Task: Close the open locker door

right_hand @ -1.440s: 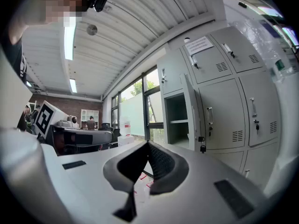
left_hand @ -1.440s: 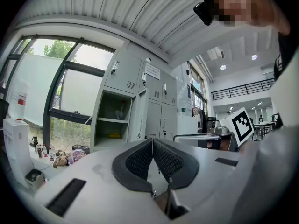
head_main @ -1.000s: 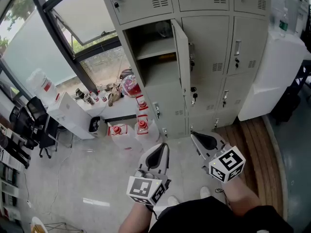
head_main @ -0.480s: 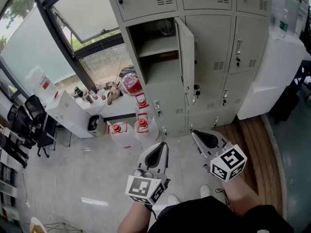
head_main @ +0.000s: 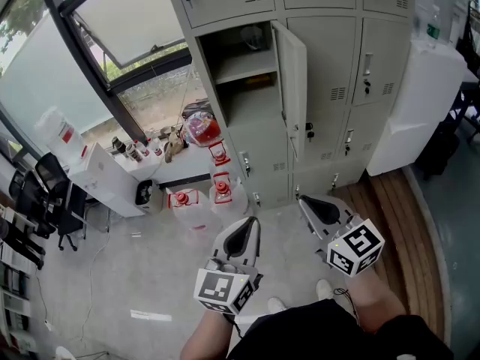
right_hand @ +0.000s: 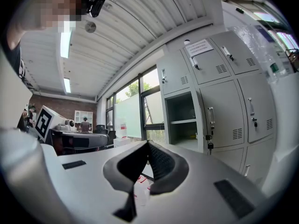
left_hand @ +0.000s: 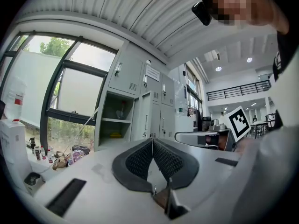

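Still open, the locker door (head_main: 294,88) shows a broader face in the head view than it did a second ago, when it stood nearly edge-on. The lockers (head_main: 390,88) also sit slightly further right in the picture. The door stands upright with its long axis vertical. It is hinged at the right side of the open compartment (head_main: 238,73) and swung out toward the person. Keys (right_hand: 209,145) hang at its free edge. What lies on the shelf (head_main: 241,66) inside is too small to make out, and the top row of lockers is cut off. The left gripper (head_main: 251,223) and right gripper (head_main: 306,202) point at the lockers, well apart from the door. Both pairs of jaws are clenched with nothing between them.
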The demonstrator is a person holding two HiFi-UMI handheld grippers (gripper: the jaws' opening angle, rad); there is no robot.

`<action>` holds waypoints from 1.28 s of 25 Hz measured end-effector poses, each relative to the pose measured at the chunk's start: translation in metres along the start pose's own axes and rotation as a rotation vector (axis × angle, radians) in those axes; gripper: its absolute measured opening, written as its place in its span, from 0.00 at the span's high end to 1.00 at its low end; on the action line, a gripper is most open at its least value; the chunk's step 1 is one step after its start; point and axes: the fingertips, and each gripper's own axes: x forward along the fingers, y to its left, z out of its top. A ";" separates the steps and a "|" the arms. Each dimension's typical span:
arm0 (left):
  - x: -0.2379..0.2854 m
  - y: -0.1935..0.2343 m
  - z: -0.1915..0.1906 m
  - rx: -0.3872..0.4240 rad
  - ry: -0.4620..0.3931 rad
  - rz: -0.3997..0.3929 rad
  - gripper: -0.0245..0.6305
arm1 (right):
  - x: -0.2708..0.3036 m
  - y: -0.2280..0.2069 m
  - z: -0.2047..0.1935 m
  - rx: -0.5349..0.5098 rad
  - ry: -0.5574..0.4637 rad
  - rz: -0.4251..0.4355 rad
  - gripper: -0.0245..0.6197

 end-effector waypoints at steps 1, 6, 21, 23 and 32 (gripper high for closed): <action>-0.002 0.002 0.001 -0.005 0.002 -0.005 0.93 | 0.001 0.002 0.000 0.001 -0.001 -0.008 0.88; -0.010 0.013 -0.003 0.005 0.011 -0.030 0.93 | 0.005 0.011 -0.004 0.008 -0.007 -0.041 0.88; 0.013 0.018 0.002 0.046 -0.019 -0.013 0.60 | 0.000 -0.003 -0.006 0.012 0.003 -0.079 0.88; 0.022 0.015 0.003 0.051 -0.020 -0.012 0.59 | -0.001 -0.012 -0.004 0.012 0.000 -0.078 0.88; 0.073 0.003 0.007 0.073 -0.013 -0.008 0.59 | 0.003 -0.063 0.002 0.021 -0.002 -0.065 0.88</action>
